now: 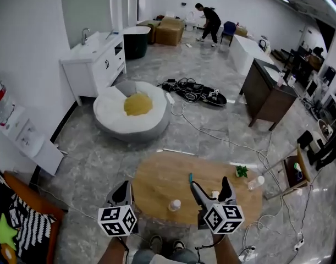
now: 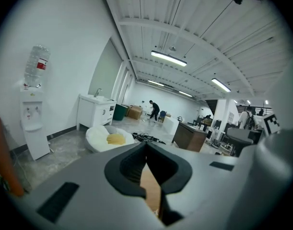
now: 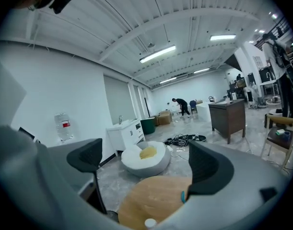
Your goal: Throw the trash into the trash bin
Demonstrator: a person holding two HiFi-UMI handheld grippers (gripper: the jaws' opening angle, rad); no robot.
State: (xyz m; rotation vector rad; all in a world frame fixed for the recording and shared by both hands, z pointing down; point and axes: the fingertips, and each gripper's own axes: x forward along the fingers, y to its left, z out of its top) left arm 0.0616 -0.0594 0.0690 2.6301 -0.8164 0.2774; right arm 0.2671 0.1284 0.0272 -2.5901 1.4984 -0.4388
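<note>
Wooden table [image 1: 157, 180] bears bottle [image 1: 174, 204]; left hand-held gripper [image 1: 124, 190] clenched, right hand-held gripper [image 1: 211, 193] released.

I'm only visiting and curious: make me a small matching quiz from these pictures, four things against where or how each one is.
Things:
1. left gripper
2. right gripper
3. small plant
4. beanbag

Place or state:
A. on the floor beyond the wooden table
B. jaws apart
C. jaws together
D. at the table's right end

Pairs: 1-C, 2-B, 3-D, 4-A.
</note>
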